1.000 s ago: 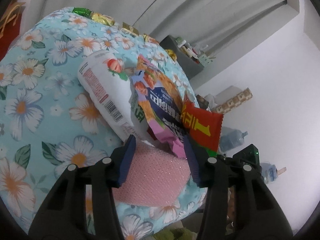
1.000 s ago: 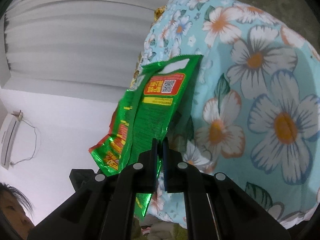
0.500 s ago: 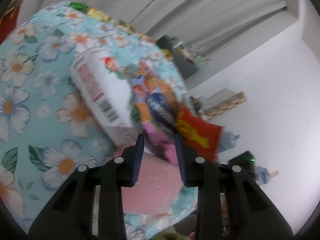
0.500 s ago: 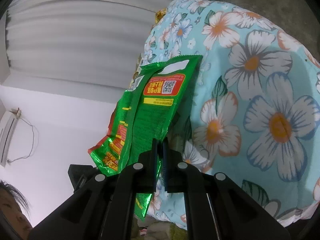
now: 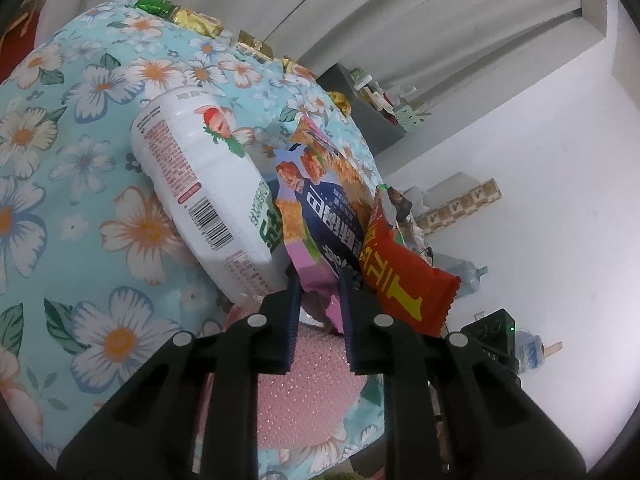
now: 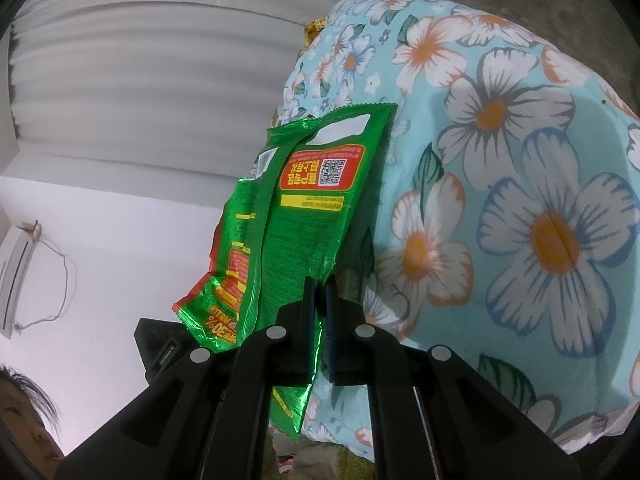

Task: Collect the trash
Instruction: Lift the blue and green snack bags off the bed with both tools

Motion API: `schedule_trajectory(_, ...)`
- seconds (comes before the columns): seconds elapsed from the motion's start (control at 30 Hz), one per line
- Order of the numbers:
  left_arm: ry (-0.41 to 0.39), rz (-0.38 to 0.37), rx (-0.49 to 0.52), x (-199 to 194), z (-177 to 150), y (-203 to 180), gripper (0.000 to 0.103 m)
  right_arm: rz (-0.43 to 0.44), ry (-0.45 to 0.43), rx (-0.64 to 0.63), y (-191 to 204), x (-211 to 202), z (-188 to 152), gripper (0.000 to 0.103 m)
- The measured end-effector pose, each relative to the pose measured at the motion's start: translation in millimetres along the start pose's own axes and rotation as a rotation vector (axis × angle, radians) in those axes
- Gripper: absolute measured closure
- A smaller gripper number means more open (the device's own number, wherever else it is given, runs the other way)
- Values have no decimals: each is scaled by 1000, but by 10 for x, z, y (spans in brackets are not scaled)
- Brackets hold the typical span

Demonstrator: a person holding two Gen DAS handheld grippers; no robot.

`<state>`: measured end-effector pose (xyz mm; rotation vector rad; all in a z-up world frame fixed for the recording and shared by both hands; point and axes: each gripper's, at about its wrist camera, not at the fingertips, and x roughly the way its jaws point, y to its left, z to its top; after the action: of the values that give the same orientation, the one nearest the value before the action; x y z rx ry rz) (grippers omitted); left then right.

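Observation:
A white instant-noodle cup (image 5: 208, 184) lies on its side on the flowered tablecloth (image 5: 80, 200). Against it leans a blue, orange and pink snack wrapper (image 5: 320, 208), with a red wrapper (image 5: 404, 280) to its right. My left gripper (image 5: 319, 280) is closing, and the pink lower end of the snack wrapper sits between its jaws. A pink dotted pad (image 5: 304, 376) lies under the fingers. My right gripper (image 6: 319, 284) is shut on a green foil wrapper (image 6: 304, 216), which it holds up beside the flowered tablecloth (image 6: 520, 200).
Green (image 5: 154, 5) and gold (image 5: 198, 22) candy wrappers lie along the table's far edge. A gold wrapper (image 6: 314, 28) shows at the far rim in the right wrist view. A black box (image 6: 160, 344) and a person's hair (image 6: 20, 400) are low on the left. Curtains hang behind.
The left jaws have narrowed from wide apart to close around the snack wrapper's lower end. The right gripper and its green wrapper have stayed put.

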<state>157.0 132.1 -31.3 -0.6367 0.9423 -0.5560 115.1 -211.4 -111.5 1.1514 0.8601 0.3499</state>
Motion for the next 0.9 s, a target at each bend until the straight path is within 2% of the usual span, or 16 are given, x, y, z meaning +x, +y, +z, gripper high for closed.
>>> schedule_trajectory(0.9,-167,60,262,-306,-17,-559,94,101,-121,-32,197,-744,-6,98)
